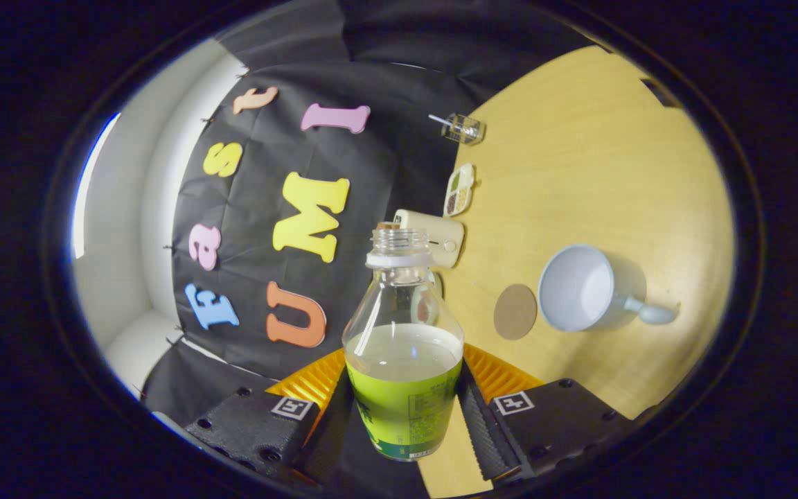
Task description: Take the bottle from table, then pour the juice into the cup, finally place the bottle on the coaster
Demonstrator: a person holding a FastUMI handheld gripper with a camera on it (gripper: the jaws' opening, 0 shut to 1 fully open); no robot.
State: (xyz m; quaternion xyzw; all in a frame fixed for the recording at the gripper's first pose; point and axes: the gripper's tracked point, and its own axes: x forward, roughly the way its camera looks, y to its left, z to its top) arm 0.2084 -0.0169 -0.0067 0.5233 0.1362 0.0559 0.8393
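The bottle [403, 360] carries a green label with fine print, too small and blurred to read. Each finger [530, 419] of the gripper [402, 416], both pressed against the bottle's sides, bears a square black-and-white coded marker without any legible words.

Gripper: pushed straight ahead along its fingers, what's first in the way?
The bottle is already clamped between the fingers of the gripper. Beyond it, roughly in line, sits a cream box at the table's edge; depth unclear.
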